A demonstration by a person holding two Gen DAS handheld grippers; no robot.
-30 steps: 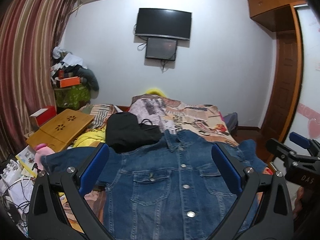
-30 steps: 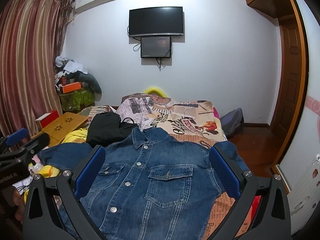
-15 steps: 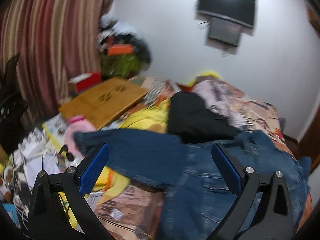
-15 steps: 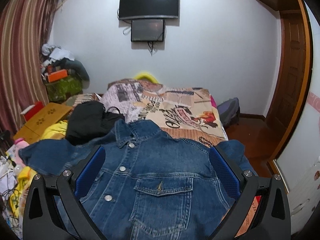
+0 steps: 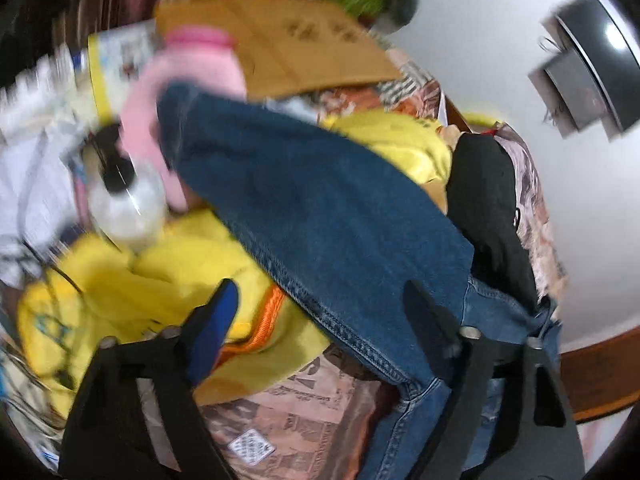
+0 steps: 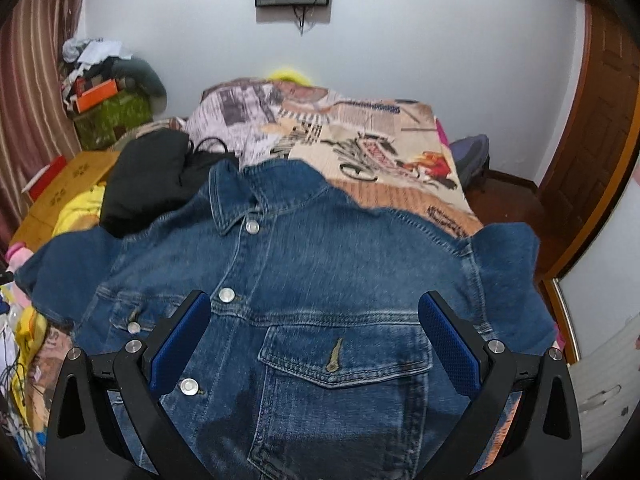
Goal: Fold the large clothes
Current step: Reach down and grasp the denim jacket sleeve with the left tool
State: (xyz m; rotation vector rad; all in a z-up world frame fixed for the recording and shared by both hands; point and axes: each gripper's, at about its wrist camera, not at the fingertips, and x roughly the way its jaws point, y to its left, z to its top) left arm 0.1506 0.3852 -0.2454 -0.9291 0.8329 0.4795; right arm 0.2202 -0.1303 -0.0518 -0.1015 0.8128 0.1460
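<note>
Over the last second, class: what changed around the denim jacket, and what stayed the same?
The left gripper swung from facing the jacket front down and sideways onto the jacket's sleeve, rolling as it went; its fingers are closing, with the sleeve's seam edge between them, not yet pinched. The right gripper dipped closer over the chest pocket, open. The denim jacket stayed spread flat on the bed.

The left wrist view looks steeply down, rolled, close over the denim jacket's (image 5: 320,216) sleeve at the bed's (image 5: 304,412) left edge. The right wrist view faces the headboard wall, sharing the jacket (image 6: 320,280).
</note>
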